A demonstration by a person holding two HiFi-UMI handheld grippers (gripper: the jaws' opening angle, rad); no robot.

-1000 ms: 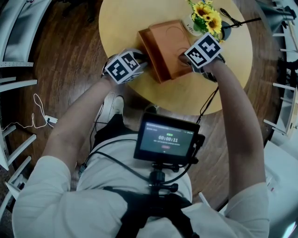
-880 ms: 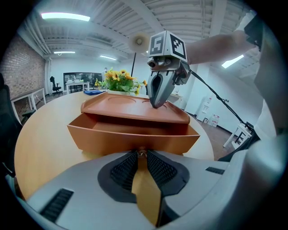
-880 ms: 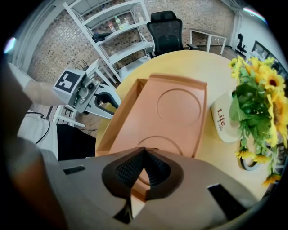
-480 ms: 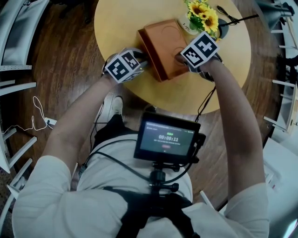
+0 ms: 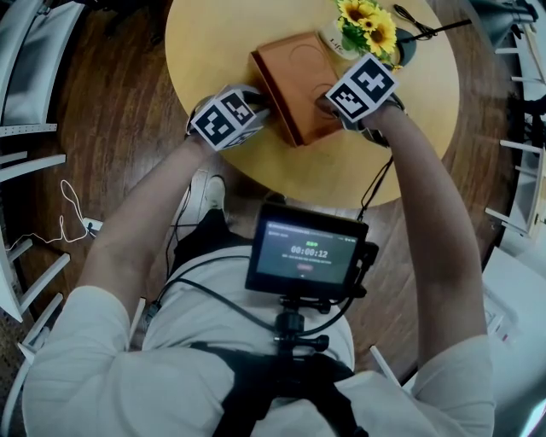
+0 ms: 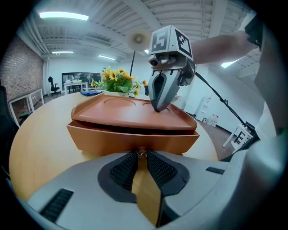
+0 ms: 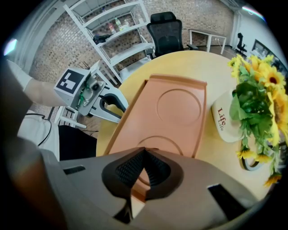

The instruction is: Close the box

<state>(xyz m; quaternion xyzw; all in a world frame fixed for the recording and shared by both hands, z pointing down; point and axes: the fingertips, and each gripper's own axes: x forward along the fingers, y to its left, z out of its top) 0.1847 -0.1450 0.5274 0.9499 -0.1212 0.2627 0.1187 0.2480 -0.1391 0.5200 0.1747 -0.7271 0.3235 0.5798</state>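
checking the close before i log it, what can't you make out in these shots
- Inside of the box: every view, covered by the lid.
- Tips of left tongs and right tongs: head view, under their marker cubes.
- White pot's right side: right gripper view, behind flowers.

An orange tray-shaped lid (image 6: pixel 132 117) hides the inside of the orange rectangular box (image 6: pixel 130 140). The head view's top edge crops the yellow sunflower bouquet (image 5: pixel 368 24).

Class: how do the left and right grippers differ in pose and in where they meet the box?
The left gripper points nearly level; the right gripper points steeply down. The left gripper's tips meet the box base at its front; the right gripper's rest on the lid. Both are shut, holding nothing.
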